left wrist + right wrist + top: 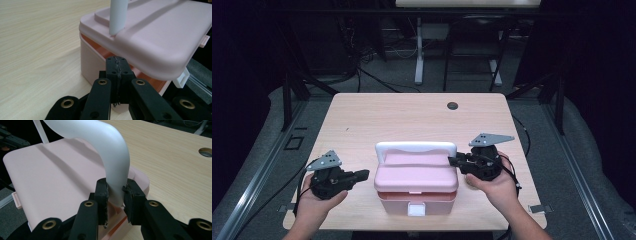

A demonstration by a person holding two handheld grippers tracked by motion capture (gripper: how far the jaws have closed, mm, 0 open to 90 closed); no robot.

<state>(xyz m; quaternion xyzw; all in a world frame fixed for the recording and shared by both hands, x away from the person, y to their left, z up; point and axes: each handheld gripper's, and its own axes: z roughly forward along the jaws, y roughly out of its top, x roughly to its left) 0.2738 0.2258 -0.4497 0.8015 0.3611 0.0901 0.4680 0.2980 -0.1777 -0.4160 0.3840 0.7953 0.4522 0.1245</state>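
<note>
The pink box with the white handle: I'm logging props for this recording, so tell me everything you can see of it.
The pale pink, smooth plastic-looking box with rounded corners stands upright near the front edge of the light wooden table. Its lid sits slightly raised, showing an orange-tinted gap along the rim. A white arched handle stands up across the back of the lid, and a small white latch sits on the front. The right tool clamps the handle's end; the left tool, jaws shut, points under the lid's edge.
</note>
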